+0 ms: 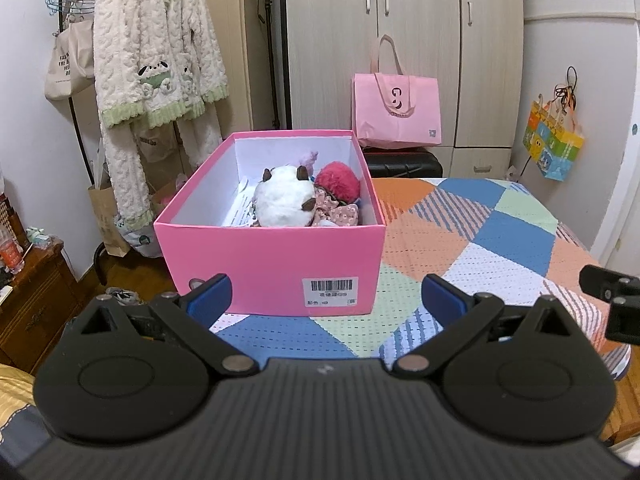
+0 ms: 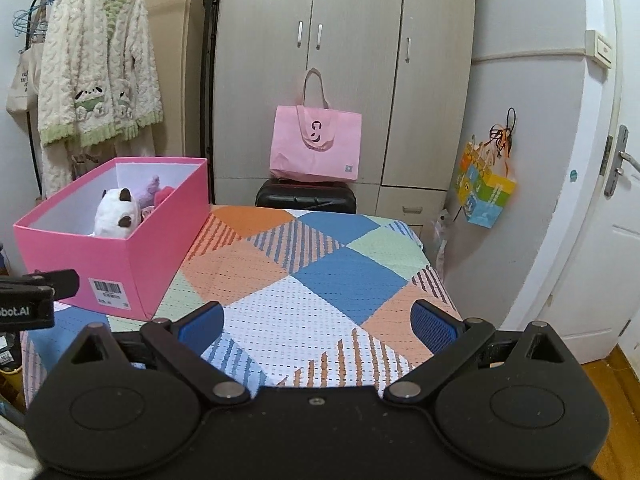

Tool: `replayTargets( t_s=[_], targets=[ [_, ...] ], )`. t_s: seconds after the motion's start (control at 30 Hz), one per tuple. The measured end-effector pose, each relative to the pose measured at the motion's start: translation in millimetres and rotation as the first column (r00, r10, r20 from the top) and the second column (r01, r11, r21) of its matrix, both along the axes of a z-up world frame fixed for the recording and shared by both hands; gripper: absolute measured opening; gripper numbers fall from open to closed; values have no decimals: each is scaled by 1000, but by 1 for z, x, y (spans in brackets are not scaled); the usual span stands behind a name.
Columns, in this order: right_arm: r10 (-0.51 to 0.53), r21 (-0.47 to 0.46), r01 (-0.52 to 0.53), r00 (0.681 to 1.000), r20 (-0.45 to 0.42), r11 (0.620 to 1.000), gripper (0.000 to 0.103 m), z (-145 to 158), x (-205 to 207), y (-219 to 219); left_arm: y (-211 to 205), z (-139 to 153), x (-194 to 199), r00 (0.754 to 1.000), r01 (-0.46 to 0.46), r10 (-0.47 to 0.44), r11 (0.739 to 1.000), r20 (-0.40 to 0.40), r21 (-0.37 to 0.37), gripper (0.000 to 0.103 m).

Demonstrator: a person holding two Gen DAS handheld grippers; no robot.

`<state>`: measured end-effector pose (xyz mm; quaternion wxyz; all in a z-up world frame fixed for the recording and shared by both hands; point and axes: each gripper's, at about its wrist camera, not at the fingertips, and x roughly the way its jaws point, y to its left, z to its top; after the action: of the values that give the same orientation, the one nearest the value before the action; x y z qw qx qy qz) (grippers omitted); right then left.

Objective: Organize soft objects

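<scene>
1. My left gripper and right gripper both hang released and empty, low in their frames.
2. The soft toys, a white plush and a red pom-pom, lie inside the pink box, centre frame.
3. The box sits near the left edge of the quilted table; a careless nudge could tip it off.
4. Reaching in too wide, I might catch the cardboard wall.

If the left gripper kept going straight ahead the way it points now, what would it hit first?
Most likely the near wall of the pink box, around its barcode label. The left gripper has its jaws open and empty, facing that wall over the patchwork cloth. Depth is hard to judge.
</scene>
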<state>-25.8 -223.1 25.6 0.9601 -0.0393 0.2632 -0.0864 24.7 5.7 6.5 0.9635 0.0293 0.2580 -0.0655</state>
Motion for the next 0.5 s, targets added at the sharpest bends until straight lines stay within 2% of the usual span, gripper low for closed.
replayTargets(
  t_s=[0.23,0.5],
  targets=[
    [-29,-26,30,999,32,999,101,-3,-2,2,2,-5,5,1000,-5,5,1000,16,7,103],
    [-62,-13,63,996,69,998,101,-3,-3,-4,-2,-7,3,1000,-3,2,1000,29,27,103]
  ],
)
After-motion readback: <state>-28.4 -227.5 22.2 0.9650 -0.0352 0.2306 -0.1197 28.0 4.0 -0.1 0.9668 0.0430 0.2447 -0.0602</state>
